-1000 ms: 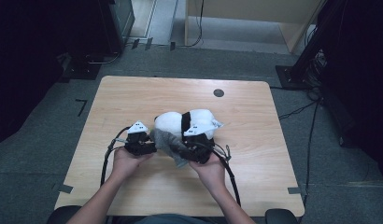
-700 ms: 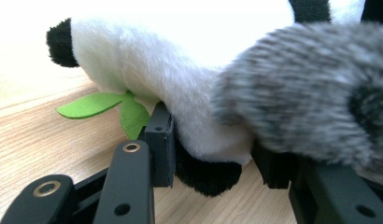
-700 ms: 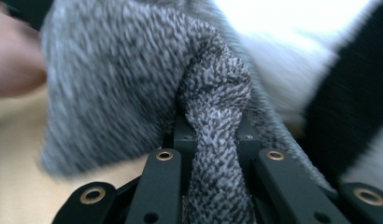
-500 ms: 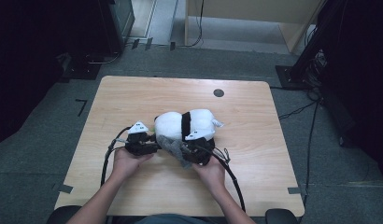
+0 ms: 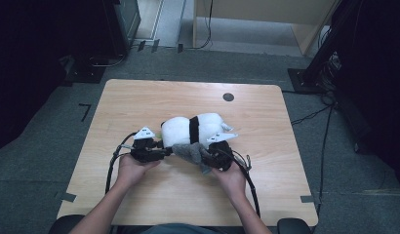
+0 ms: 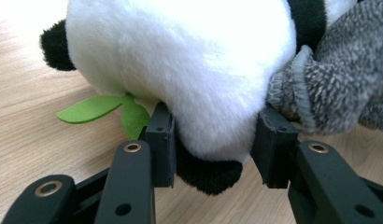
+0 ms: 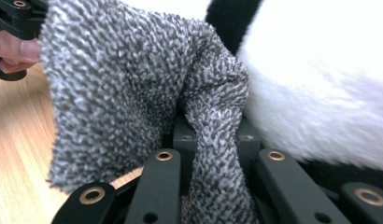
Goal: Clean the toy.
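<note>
A white and black panda plush (image 5: 188, 127) lies on its side in the middle of the wooden table (image 5: 139, 102). My left gripper (image 5: 161, 152) is shut on the plush (image 6: 180, 60), its pads squeezing a white limb with a black tip; a green felt leaf (image 6: 94, 108) sticks out beside it. A grey fuzzy sock (image 5: 187, 152) hangs between the two grippers at the plush's near side. My right gripper (image 5: 205, 155) is shut on the sock (image 7: 119, 93), a fold of it pinched between the jaws, with the plush (image 7: 320, 84) just behind. The sock's cuff (image 6: 297, 88) touches the held limb.
A round black hole (image 5: 228, 96) sits near the table's far edge. Black cables (image 5: 249, 185) trail from both grippers toward the near edge. Dark equipment and a wooden cabinet (image 5: 266, 19) stand on the floor beyond the table.
My right gripper has sunk a little and shifted toward the near edge with the sock in it. The left gripper and the plush have stayed put.
</note>
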Action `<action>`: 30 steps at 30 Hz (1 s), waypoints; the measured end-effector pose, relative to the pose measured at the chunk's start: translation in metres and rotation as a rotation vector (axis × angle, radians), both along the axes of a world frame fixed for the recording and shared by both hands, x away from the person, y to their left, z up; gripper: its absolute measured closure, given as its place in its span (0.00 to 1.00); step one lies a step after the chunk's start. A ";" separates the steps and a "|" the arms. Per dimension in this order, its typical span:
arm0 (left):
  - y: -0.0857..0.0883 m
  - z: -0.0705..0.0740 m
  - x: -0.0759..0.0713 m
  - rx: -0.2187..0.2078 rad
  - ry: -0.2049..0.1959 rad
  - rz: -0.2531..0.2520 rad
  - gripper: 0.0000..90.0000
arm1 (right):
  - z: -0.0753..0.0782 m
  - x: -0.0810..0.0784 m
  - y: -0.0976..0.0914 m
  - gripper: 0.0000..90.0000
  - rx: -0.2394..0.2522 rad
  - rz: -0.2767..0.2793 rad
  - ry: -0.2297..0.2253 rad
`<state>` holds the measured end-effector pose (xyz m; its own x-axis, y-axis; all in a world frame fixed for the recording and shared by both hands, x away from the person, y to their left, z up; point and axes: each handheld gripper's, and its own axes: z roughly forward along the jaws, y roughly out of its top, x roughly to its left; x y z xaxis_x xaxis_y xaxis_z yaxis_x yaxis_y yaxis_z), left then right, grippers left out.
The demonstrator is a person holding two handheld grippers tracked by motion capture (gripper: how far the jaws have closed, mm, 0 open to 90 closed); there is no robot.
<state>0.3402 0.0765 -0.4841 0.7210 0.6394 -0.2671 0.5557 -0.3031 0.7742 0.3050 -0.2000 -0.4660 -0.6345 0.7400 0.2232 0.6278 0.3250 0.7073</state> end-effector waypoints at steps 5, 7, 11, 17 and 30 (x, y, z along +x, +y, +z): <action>0.000 0.000 0.000 -0.001 0.002 -0.002 0.63 | 0.006 0.002 -0.012 0.87 -0.006 -0.001 0.024; 0.000 0.000 0.000 -0.003 0.005 -0.001 0.63 | 0.009 0.003 -0.018 0.87 -0.002 -0.004 0.037; 0.000 0.000 0.000 -0.003 0.004 -0.002 0.63 | 0.015 0.003 -0.029 0.87 0.012 -0.021 0.046; 0.000 0.000 0.000 -0.004 0.004 -0.001 0.63 | 0.015 0.005 -0.045 0.86 0.023 -0.039 0.084; 0.001 0.000 0.002 -0.002 0.005 0.005 0.64 | 0.005 0.015 -0.076 0.85 0.010 -0.155 0.154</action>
<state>0.3417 0.0778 -0.4841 0.7165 0.6423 -0.2720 0.5609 -0.2987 0.7721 0.3198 -0.2764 -0.4606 -0.4717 0.8230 0.3164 0.7702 0.2099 0.6023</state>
